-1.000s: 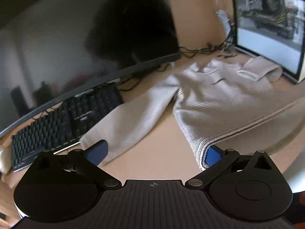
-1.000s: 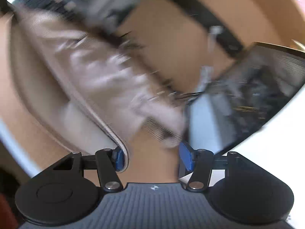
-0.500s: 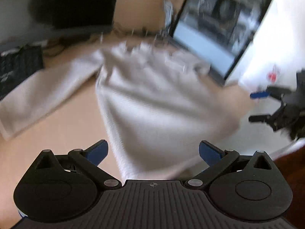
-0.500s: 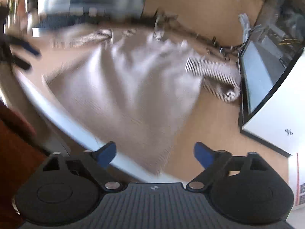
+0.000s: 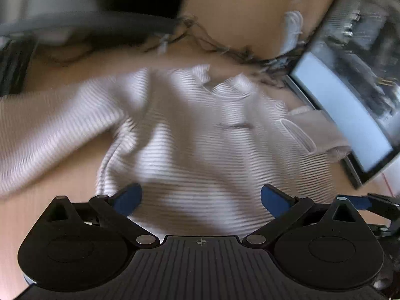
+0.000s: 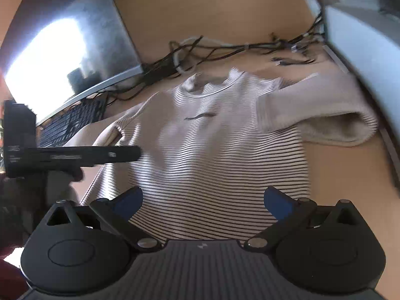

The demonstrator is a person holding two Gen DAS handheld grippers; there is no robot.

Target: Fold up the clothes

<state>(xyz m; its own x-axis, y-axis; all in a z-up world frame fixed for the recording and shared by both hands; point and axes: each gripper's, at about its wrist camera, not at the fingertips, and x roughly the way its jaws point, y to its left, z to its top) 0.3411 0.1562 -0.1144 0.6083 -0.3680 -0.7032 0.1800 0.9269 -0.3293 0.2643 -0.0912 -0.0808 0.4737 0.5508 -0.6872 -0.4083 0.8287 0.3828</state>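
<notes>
- The striped sweater (image 6: 220,150) lies flat on the wooden desk (image 6: 225,12), neck toward the cables (image 6: 225,50) at the back, hem toward the near edge
- The right gripper (image 6: 202,200) hovers over the lower part of the body with its jaws spread wide; they have just been opening, and nothing is between them, the cloth is only under them
- The left gripper (image 5: 201,197) is also wide open above the hem area, and it holds nothing
- One sleeve (image 6: 320,115) is already doubled over the chest on the monitor side; the other sleeve (image 5: 50,130) stretches out toward the keyboard (image 6: 72,125)
- Risk, in my judgement: the knit is soft and loose, so a pinch of one layer only could drag the top layer and undo the folded sleeve
- Risk: the two grippers are close together over the same cloth, so they could bump if both go to the hem
- Risk: a long sweep of the spread sleeve may catch the keyboard or the cables
- Only the left view shows the spread sleeve at full length
- Only the right view shows the keyboard keys clearly, and the left gripper from its side as a dark bar
- Both views are blurred, so fine wrinkles I cannot tell
</notes>
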